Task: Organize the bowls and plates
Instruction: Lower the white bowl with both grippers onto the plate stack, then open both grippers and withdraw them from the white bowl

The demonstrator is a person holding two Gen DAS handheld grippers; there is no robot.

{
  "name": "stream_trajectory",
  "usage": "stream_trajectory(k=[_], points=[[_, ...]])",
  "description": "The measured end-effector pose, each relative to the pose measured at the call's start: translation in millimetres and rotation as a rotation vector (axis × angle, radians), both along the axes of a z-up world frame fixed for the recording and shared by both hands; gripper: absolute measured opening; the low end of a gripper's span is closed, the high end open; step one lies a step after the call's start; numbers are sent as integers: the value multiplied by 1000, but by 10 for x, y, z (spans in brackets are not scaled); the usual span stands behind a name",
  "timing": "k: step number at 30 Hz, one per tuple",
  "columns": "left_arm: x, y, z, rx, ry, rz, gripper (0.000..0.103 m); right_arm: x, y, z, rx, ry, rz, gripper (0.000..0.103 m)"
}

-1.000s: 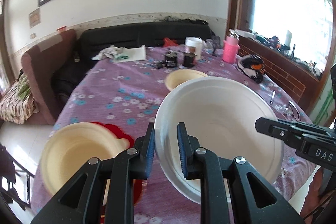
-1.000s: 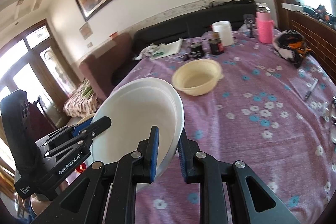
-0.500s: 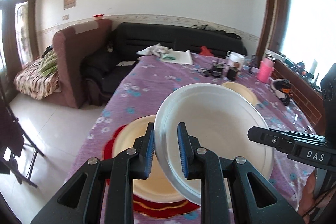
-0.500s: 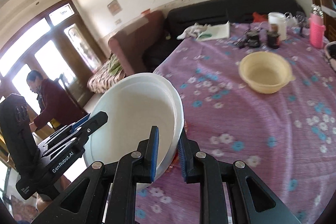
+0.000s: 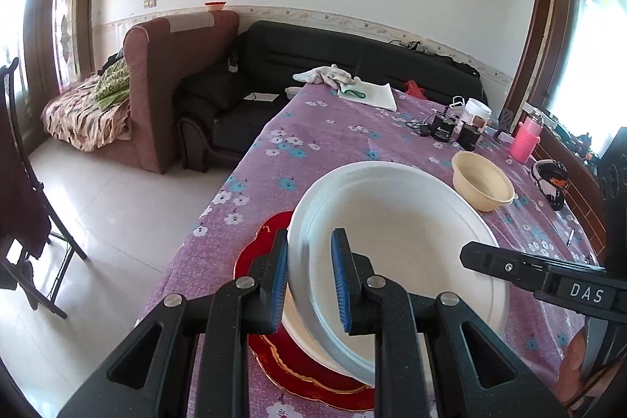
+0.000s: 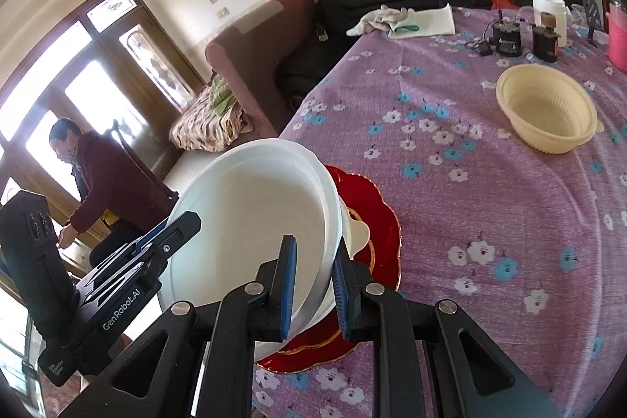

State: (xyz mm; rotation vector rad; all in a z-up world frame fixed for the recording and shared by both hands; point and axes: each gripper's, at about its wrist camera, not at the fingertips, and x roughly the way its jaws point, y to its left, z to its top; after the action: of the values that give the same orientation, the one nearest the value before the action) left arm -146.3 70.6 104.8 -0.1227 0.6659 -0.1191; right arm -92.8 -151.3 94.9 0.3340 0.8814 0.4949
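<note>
Both grippers hold one large white bowl (image 5: 399, 237) by opposite rims, just above a red plate (image 5: 309, 375) that carries a cream bowl (image 6: 354, 228). My left gripper (image 5: 309, 279) is shut on the bowl's left rim. My right gripper (image 6: 313, 290) is shut on its right rim; the white bowl (image 6: 250, 222) tilts over the red plate (image 6: 376, 218). A second cream bowl (image 5: 482, 185) stands farther back on the table, also in the right wrist view (image 6: 546, 106).
The purple flowered tablecloth (image 5: 333, 143) ends at the table's left edge beside the red plate. Black jars (image 5: 444, 132), a white tub (image 5: 476, 110), a pink bottle (image 5: 525, 142) and cloths (image 5: 345, 81) stand at the far end. A person (image 6: 98, 179) stands left.
Both grippers carried the white bowl leftward and lowered it over the cream bowl on the red plate. Both stayed shut on its rim.
</note>
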Motion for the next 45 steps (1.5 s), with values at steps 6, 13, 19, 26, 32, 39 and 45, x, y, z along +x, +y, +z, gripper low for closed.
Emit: stream_trajectory(k=[6, 13, 19, 26, 32, 39, 45], points=[[23, 38, -57, -6, 11, 7, 19, 36, 45, -54, -9, 15, 2, 20], [60, 66, -121, -11, 31, 16, 19, 60, 77, -95, -11, 20, 8, 20], [77, 77, -151, -18, 34, 14, 19, 83, 96, -127, -24, 20, 3, 20], [84, 93, -169, -23, 37, 15, 19, 56, 139, -114, -49, -4, 0, 21], [82, 94, -169, -24, 38, 14, 19, 21, 128, -82, -43, -17, 1, 22], [87, 101, -173, -26, 40, 16, 26, 5, 114, -85, -36, -15, 3, 22], [81, 115, -168, -36, 33, 25, 42, -18, 98, -76, -29, -13, 3, 31]])
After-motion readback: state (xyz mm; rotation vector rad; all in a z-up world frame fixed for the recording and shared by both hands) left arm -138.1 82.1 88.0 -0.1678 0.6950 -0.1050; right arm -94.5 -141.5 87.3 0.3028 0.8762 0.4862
